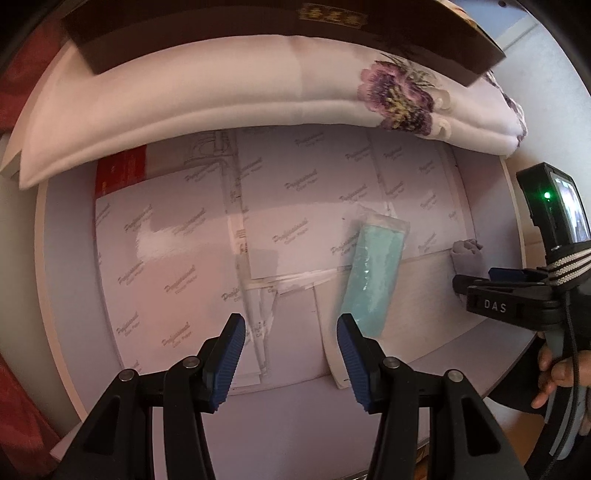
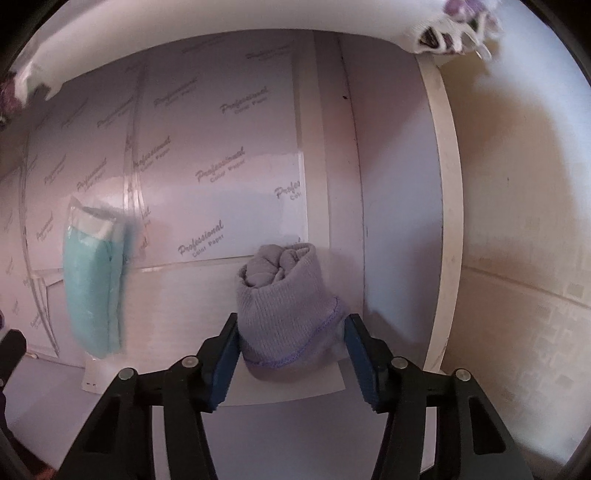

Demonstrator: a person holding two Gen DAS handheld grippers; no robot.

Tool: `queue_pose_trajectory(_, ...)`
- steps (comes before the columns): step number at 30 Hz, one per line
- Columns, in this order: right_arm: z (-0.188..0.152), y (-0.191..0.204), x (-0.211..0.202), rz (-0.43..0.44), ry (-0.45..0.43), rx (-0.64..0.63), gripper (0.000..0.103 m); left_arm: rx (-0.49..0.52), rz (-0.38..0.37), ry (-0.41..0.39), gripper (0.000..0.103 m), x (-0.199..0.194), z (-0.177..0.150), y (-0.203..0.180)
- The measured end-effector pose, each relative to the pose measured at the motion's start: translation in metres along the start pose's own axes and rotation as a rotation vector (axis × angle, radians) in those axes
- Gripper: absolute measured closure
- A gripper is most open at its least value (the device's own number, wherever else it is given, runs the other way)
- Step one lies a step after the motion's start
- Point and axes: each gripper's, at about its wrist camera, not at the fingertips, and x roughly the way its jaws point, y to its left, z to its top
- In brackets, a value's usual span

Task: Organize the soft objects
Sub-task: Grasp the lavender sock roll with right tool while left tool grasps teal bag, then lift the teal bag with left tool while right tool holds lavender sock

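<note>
straddling the rolled lilac sock [image 2: 286, 302], right gripper [image 2: 290, 343] spread, contact unclear; left gripper [image 1: 291, 360] spread, sock's base hidden.

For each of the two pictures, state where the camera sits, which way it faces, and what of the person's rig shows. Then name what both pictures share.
Left wrist: on the left tool, facing forward over the table; shows its own open fingers, plus the right tool and hand.
Right wrist: on the right tool, facing the sock roll between its fingers.
Shared: sock roll, teal packet, quilt.
</note>
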Motion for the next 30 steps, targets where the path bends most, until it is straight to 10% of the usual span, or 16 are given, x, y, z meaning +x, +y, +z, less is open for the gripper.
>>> queue_pose_trajectory(30,0.008,-0.034,0.018,0.035,0.002,0.06,0.045,0.151,0.036,0.147,0.051,0.059,0.049,-0.084)
